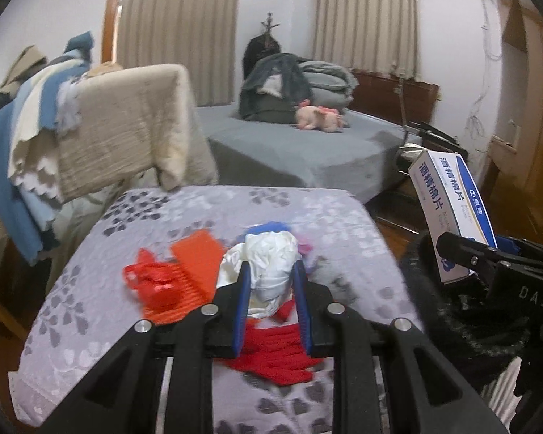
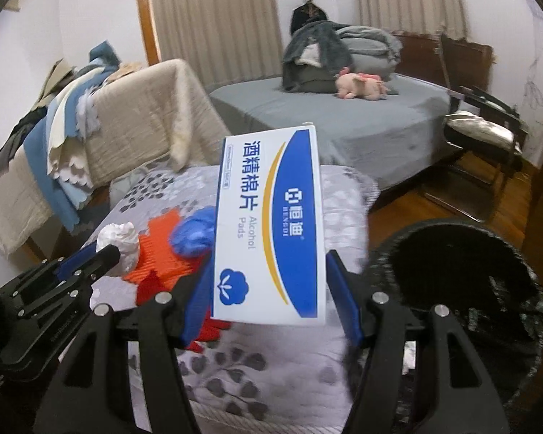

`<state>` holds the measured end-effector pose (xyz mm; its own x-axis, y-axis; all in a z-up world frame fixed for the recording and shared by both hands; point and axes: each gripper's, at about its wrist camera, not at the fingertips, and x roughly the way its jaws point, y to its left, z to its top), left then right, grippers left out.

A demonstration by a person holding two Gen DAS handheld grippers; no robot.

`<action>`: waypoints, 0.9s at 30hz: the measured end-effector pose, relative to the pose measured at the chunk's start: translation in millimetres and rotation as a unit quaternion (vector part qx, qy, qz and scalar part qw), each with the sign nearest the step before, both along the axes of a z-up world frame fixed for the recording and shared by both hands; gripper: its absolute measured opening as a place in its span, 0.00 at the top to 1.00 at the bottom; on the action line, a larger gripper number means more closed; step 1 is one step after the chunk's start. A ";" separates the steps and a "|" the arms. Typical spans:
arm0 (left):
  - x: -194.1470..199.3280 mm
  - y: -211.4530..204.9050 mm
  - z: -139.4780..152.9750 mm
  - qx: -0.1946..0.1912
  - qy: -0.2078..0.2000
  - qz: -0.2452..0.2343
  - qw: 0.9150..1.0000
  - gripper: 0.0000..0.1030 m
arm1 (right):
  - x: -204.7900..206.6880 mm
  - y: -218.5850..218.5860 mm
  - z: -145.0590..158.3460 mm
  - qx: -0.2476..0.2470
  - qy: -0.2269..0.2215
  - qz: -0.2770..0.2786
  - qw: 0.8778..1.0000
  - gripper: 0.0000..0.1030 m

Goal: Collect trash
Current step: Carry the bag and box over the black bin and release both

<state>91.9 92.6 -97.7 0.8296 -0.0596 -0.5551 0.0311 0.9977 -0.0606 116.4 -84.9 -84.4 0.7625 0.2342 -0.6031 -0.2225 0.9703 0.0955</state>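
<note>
My left gripper (image 1: 271,267) is shut on a crumpled white wad (image 1: 269,253), held above the floral grey tabletop (image 1: 90,325). The same wad (image 2: 121,242) shows at the left of the right wrist view. My right gripper (image 2: 271,258) is shut on a white and blue alcohol pads box (image 2: 268,224), which stands upright between the blue fingers (image 2: 344,296). That box (image 1: 449,209) also appears at the right of the left wrist view. On the table lie a red plastic bag (image 1: 152,282), an orange ribbed sheet (image 1: 195,264), a red glove (image 1: 278,354) and a blue wad (image 2: 195,233).
A black bin (image 2: 459,282) with a dark liner stands open just right of the table. A chair draped with towels (image 1: 126,123) is behind the table on the left. A grey bed (image 2: 344,115) lies beyond, and a metal chair (image 2: 485,133) stands at the right.
</note>
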 end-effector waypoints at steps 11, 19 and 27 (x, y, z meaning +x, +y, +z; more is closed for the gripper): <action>5.7 -77.2 8.9 -0.001 -0.004 -0.094 0.996 0.77 | -22.9 -91.4 1.5 -0.013 -0.004 -0.081 0.997 0.43; 16.6 -137.0 9.0 -0.010 -0.002 -0.165 0.986 0.77 | -33.2 -152.5 -11.5 -0.027 0.010 -0.138 0.990 0.43; 35.0 -199.3 5.8 -0.023 0.004 -0.227 0.974 0.77 | -29.1 -197.9 -23.8 -0.040 0.021 -0.179 0.983 0.43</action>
